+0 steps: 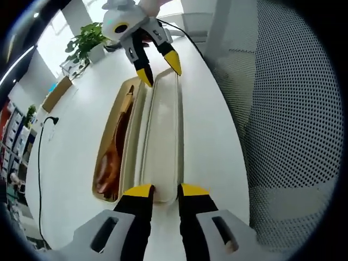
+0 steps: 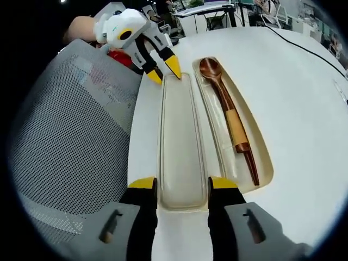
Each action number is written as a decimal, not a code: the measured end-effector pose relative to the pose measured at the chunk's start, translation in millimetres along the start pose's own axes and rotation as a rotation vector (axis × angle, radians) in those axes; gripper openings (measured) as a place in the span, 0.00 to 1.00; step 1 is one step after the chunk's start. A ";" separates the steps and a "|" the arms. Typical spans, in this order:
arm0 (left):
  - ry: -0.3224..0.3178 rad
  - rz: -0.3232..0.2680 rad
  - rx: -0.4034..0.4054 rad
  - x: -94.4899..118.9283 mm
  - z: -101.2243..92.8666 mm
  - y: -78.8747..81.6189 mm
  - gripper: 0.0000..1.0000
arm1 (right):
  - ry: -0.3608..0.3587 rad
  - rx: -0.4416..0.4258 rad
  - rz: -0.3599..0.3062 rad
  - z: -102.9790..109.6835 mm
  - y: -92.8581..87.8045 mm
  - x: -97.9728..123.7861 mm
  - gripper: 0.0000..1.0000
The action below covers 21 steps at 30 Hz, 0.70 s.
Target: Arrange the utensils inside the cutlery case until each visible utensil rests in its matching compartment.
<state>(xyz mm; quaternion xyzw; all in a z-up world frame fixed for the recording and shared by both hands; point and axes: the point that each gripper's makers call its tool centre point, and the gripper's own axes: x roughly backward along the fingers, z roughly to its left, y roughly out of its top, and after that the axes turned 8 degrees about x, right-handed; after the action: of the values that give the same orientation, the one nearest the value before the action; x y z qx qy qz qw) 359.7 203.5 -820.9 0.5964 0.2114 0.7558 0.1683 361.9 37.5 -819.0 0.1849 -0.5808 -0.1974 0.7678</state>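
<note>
A cream cutlery case lies open on the white table (image 2: 310,141) as two long halves side by side. One half (image 2: 261,157) holds a dark wooden spoon (image 2: 225,109) with a tan band on its handle; the spoon (image 1: 111,157) lies bowl-end near in the left gripper view. The other half (image 2: 182,136) is empty. My right gripper (image 2: 183,183) clasps this empty half's near end, jaws tight against both sides. My left gripper (image 2: 164,70) holds the opposite end. In the left gripper view, the left gripper (image 1: 167,190) hugs the empty half (image 1: 162,136) and the right gripper (image 1: 160,69) sits at its far end.
A grey mesh chair back (image 1: 288,109) (image 2: 70,136) stands right beside the table edge along the empty half. A potted plant (image 1: 87,41) and a black cable (image 1: 41,163) are on the table's other side. A hand (image 2: 81,27) holds the left gripper.
</note>
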 end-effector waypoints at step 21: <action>-0.005 0.046 0.041 2.2 4.0 -0.3 0.15 | -0.008 -0.024 -0.002 -0.4 1.2 -0.1 0.35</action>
<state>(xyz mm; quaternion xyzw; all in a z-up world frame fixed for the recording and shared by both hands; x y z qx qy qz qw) 363.1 205.3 -818.5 0.6062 0.2129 0.7535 0.1390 362.3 38.7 -818.6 0.1756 -0.5814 -0.2057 0.7674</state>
